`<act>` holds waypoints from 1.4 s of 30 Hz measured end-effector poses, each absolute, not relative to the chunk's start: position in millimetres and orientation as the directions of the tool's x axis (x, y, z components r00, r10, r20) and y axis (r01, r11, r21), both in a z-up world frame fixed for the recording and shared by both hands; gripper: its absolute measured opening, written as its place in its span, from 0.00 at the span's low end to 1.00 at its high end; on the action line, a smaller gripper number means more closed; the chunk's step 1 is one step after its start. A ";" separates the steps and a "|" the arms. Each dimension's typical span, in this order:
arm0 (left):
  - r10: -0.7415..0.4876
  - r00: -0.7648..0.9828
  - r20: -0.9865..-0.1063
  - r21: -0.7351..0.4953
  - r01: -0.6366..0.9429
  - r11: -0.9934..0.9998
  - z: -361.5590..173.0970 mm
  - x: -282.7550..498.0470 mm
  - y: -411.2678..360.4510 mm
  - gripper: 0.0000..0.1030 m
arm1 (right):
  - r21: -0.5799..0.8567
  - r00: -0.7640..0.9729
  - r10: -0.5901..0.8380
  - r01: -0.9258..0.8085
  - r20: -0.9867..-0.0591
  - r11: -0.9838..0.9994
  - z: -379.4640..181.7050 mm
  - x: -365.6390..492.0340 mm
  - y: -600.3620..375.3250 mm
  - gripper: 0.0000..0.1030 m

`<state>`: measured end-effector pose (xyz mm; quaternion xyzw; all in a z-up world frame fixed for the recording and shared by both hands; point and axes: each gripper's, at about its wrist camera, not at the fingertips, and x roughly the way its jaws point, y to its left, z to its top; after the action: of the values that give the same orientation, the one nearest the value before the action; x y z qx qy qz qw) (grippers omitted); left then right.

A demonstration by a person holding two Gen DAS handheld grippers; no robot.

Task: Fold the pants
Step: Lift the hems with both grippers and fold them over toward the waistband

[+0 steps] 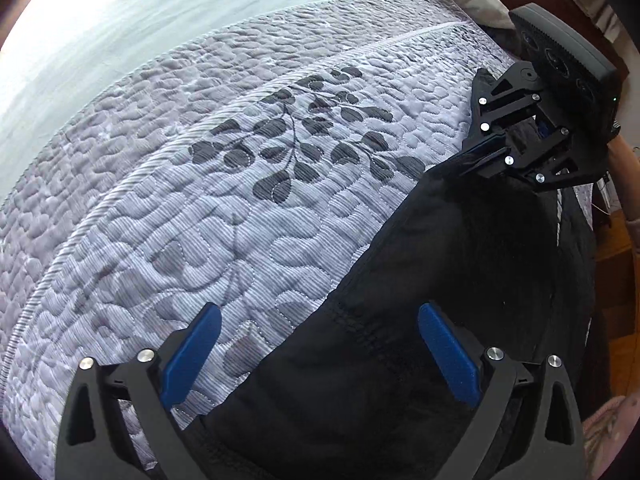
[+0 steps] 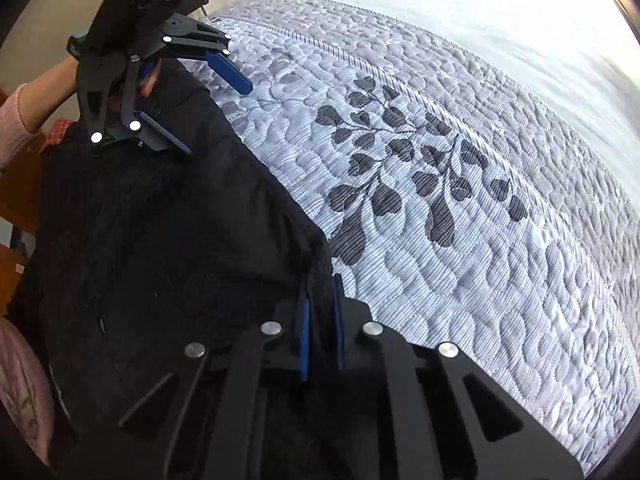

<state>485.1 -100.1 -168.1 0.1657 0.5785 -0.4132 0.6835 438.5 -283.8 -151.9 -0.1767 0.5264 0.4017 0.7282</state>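
Black pants, quilted mattress, no legible writing

Two black, angular gripper frames with cut-out triangular windows and round silver screw heads at the joints: left gripper, right gripper. Flat blue pads lining the inner faces of the fingers, ribbed in texture. Dark grey camera housing atop each tool; pale pink knitted sleeve at the wrist behind.

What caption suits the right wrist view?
Right gripper shut on black pants at their edge, left gripper open above them, on a patterned mattress.
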 end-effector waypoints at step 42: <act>-0.362 0.385 -0.849 0.007 0.693 0.721 -23.5 155.2 -93.4 0.09 | 0.048 0.583 0.454 -0.579 -0.674 0.814 -27.4 126.3 -291.7 0.07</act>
<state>155.2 -93.4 -23.5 0.1840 0.4491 -0.3250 0.8117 126.3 -291.7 -27.4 -0.0888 0.3515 0.2916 0.8852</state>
